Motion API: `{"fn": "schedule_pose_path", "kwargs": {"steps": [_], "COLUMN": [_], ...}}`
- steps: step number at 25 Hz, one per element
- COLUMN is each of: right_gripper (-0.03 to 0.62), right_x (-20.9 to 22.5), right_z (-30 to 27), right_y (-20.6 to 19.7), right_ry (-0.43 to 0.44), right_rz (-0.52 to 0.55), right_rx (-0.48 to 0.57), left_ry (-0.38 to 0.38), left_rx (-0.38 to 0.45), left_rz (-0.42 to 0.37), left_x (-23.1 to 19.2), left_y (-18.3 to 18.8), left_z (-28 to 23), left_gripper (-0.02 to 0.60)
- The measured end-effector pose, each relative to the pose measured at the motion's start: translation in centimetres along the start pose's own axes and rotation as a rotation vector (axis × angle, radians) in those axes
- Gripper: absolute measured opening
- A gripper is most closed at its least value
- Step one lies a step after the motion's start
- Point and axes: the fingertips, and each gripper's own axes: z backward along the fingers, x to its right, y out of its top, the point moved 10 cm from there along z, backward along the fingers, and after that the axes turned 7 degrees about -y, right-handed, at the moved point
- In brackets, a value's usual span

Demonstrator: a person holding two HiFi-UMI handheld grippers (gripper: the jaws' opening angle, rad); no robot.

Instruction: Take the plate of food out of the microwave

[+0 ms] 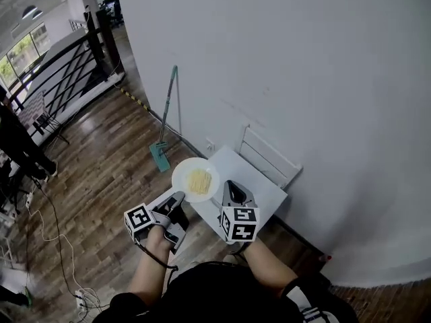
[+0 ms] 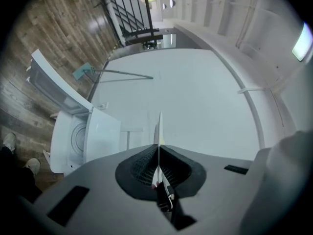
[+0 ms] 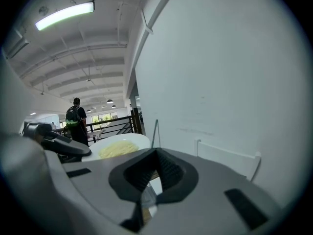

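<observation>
Outside the open microwave [image 1: 259, 187], the plate of food [image 1: 183, 170] hangs clamped in the left tongs [image 1: 178, 199].
They pinch its rim at 7 o'clock, held clear of the white surface. The right tongs [image 1: 231, 184], slightly apart and empty, sit just beside the plate at 4 o'clock.

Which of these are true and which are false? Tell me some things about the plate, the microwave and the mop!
1. The plate has yellow food on it. True.
2. The plate is inside the microwave. False: it is out, held up in the air.
3. The left gripper pinches the plate's rim. True.
4. The microwave door is shut. False: it stands open.
5. A mop leans on the wall. True.
</observation>
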Motion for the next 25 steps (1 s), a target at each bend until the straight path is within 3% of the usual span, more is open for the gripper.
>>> {"fn": "schedule_pose_path", "kwargs": {"steps": [10,18,25], "right_gripper": [0.012,0.012,0.012], "right_x": [0.5,-0.2,0.8], "right_z": [2.2,1.1,1.4], "right_y": [-0.7,-0.5,-0.9], "right_ry": [-0.059,-0.057,-0.063], "right_rz": [-0.006,-0.005,-0.004], "right_rx": [0.01,0.007,0.014], "left_ry": [0.016,0.028,0.023], "left_rx": [-0.073,-0.073,-0.079], "left_rz": [0.038,0.019,0.017], "left_x": [-1.3,-1.5,-1.9], "left_y": [-1.4,-0.1,-1.2], "left_z": [-0.1,-0.2,-0.4], "left_gripper": [0.011,0.011,0.011]}}
